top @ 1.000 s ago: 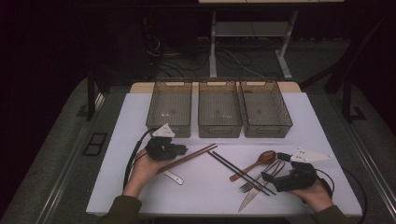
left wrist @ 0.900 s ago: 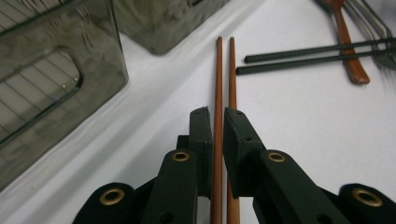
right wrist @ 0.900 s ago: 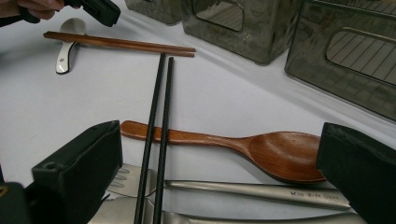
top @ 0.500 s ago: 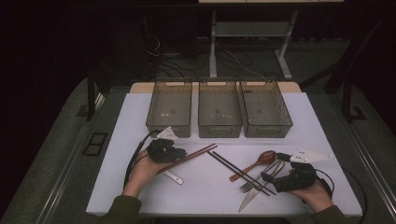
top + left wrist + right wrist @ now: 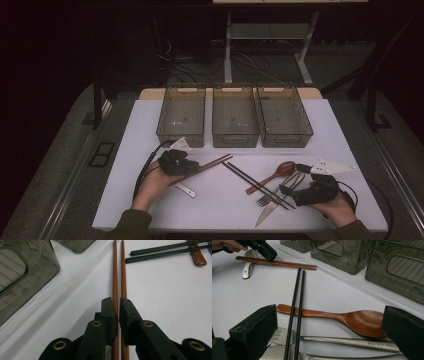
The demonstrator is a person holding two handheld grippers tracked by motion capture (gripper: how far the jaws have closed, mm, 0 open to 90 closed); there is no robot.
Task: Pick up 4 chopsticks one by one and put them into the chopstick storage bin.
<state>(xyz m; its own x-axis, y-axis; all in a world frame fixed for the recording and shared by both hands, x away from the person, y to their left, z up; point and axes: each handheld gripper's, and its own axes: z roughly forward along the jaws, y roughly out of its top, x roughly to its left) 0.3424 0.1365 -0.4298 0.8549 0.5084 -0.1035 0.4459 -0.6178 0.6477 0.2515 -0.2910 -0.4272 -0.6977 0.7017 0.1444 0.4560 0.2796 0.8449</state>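
We have the left gripper (image 5: 116, 308) closed on the pair of brown chopsticks (image 5: 118, 272), its jaws pinching both sticks side by side near their thick end. To do this lift well, we want to keep the squeeze even so neither stick slips or scissors out, raise them level rather than tip-first, and steer clear of the black chopsticks (image 5: 257, 184) lying just beside their tips. The three bins (image 5: 235, 120) at the back of the table (image 5: 350, 130) look like the likely goal, so we should clear the near wall before lowering.

The right gripper (image 5: 295, 192) rests with its jaws spread wide, holding nothing, over the wooden spoon (image 5: 342, 317), the fork (image 5: 352, 341) and the knife (image 5: 267, 216).

The brown chopsticks are slim, smooth, reddish-brown wood, straight and parallel, almost touching along their length. They lie flat on the white table in front of the left bin, slanting toward the middle, with a small white spoon (image 5: 247, 267) near their held end.
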